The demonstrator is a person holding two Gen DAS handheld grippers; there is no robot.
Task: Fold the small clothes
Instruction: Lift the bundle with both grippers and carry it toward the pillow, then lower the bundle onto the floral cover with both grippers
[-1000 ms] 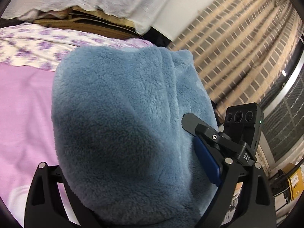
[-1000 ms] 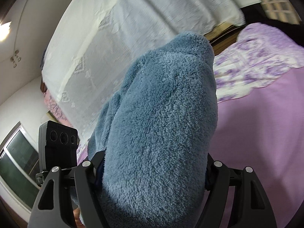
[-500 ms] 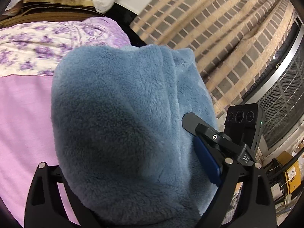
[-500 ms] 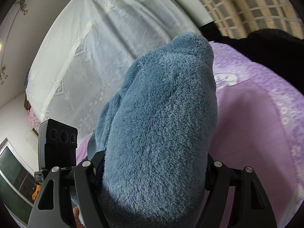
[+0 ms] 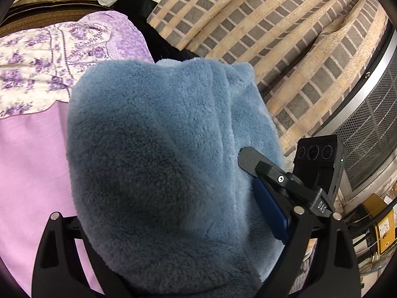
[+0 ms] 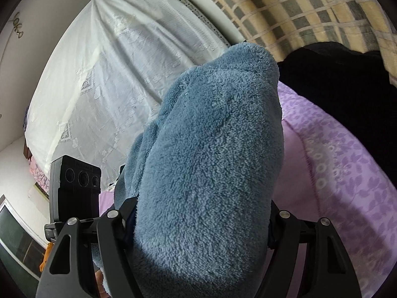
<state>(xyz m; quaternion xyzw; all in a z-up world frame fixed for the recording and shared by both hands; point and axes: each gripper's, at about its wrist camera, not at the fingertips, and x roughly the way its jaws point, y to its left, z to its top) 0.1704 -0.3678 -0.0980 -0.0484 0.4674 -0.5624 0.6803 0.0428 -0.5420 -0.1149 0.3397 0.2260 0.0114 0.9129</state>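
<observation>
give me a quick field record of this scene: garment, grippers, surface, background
garment: blue fleece, thick bundle, fills the space between each gripper's fingers
left gripper: shut on the fleece, one finger lies along its side, the other is hidden
right gripper: shut on the fleece, fingertips hidden by it
surface: purple bedsheet below, floral pillow further back
background: checked curtain, white lace cloth
fold state: cannot tell, the fleece blocks most of both views
</observation>
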